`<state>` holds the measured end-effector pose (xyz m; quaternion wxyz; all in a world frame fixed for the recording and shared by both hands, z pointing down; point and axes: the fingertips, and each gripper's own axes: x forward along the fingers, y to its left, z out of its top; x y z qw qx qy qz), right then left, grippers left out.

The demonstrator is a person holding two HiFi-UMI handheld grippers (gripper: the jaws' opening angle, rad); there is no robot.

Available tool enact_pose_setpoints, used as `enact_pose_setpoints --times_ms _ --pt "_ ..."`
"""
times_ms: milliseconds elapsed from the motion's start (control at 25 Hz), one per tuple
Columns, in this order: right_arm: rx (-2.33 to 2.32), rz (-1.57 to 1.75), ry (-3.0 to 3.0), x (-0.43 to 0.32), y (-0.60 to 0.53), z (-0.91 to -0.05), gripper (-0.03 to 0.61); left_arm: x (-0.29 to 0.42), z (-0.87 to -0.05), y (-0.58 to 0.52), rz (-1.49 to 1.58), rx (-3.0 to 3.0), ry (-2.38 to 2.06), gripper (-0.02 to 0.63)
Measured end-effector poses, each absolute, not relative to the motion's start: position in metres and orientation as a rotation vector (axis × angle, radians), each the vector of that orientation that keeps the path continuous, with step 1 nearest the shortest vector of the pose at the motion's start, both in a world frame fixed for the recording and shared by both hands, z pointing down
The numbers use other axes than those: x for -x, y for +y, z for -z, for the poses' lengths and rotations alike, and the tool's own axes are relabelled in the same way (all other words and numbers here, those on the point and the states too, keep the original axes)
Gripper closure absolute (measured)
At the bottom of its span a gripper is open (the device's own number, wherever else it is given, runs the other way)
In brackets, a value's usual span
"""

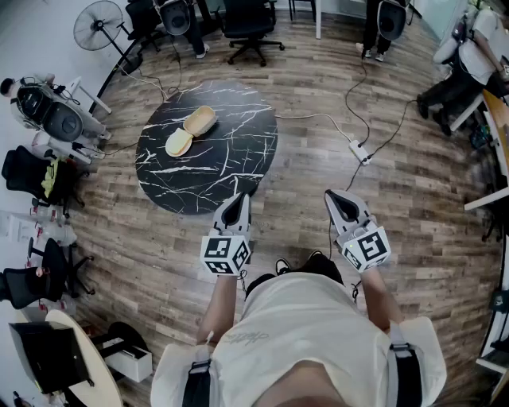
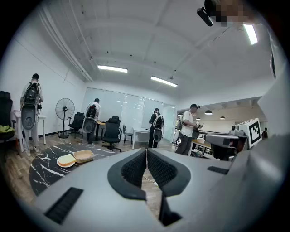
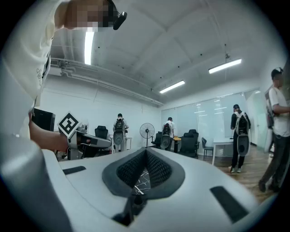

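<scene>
- Standing at the near edge of a round black marble table (image 1: 215,171), a person holds a two-jaw gripper in each hand, both pointed forward.
- Left gripper (image 1: 236,199): its tips reach over the table's near rim. Its own view shows the ribbed pads pressed together with nothing between them.
- Right gripper (image 1: 338,196): it hangs over the wooden floor (image 1: 318,159), just right of the table. Its jaws are likewise closed tip to tip and carry nothing; a sliver of the marble top shows through the small hollow behind the pads.
- Two things lie on the far left part of the table, well apart from both grippers: a bread slice (image 1: 179,143) and, touching it on the far side, a tan basket (image 1: 200,121). The left gripper view suggests a pale plate under the slice, but this is too small to be sure.
- Handling, as a judgement: the slice looks light, soft and easily crushed, so a gentle pinch across one edge would suit it. The basket looks light and fairly stiff, with a shallow wall; gripping its rim on the side nearest the person seems the safest hold.
- Beyond the table's far side stand office chairs (image 1: 248,24) and a floor fan (image 1: 99,25); to its right a power strip (image 1: 359,151) lies on the floor.
</scene>
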<state>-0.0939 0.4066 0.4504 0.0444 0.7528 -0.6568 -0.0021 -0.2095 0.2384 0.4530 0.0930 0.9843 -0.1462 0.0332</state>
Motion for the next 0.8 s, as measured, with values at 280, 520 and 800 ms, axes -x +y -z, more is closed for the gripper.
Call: enact_pose_setpoints --times_ms 280,520,800 --pt "-2.288 0.017 -2.033 0.1011 0.4075 -0.4507 0.571 0.2097 -0.4491 0.2443 -0.090 -2.933 -0.417 0.589" --pt "-2.296 0.008 -2.017 0.1016 0.4065 -0.4541 0.571 0.2110 -0.4525 0.2400 -0.084 -2.928 -0.411 0.588" --pt "-2.308 -0.014 -2.016 0.0985 0.4035 -0.4572 0.571 0.2055 -0.4570 0.2380 -0.121 -2.963 -0.380 0.583"
